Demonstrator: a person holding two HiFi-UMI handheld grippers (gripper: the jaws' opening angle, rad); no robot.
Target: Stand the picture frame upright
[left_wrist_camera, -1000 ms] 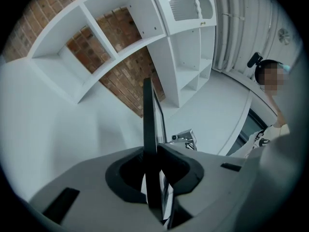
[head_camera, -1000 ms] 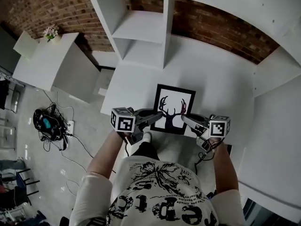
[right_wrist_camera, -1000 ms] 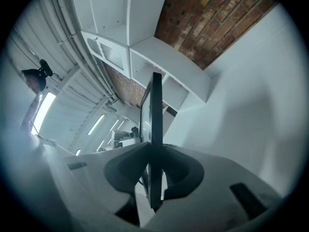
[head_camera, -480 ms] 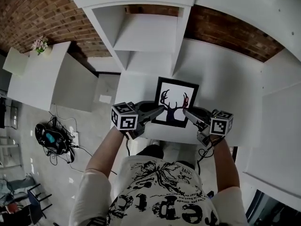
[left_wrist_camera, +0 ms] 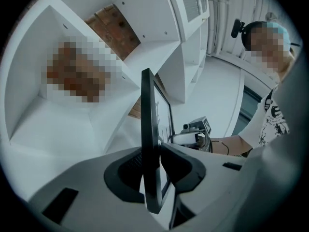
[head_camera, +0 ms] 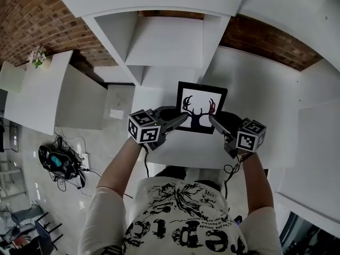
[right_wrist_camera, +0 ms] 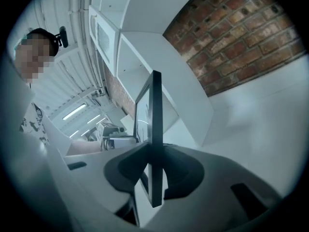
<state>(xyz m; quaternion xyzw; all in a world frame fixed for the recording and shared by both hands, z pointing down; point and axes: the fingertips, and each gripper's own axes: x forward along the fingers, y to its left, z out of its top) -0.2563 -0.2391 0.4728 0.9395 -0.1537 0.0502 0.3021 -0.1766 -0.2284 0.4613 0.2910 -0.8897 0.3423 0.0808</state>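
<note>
White worktop (head_camera: pixel 186 147): picture frame (head_camera: pixel 201 108) upright, 12 o'clock; my left gripper (head_camera: pixel 182 121) jaws just opened round its edge, right gripper (head_camera: pixel 213 119) jaws grip it.

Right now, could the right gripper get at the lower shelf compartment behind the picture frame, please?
Probably not directly: the right gripper is shut on the right edge of the picture frame, and the frame stands between it and the lower shelf compartment.

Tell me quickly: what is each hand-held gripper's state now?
Left hand-held gripper: open, jaws just opening, picture frame between them.
Right hand-held gripper: closed on the picture frame.
</note>
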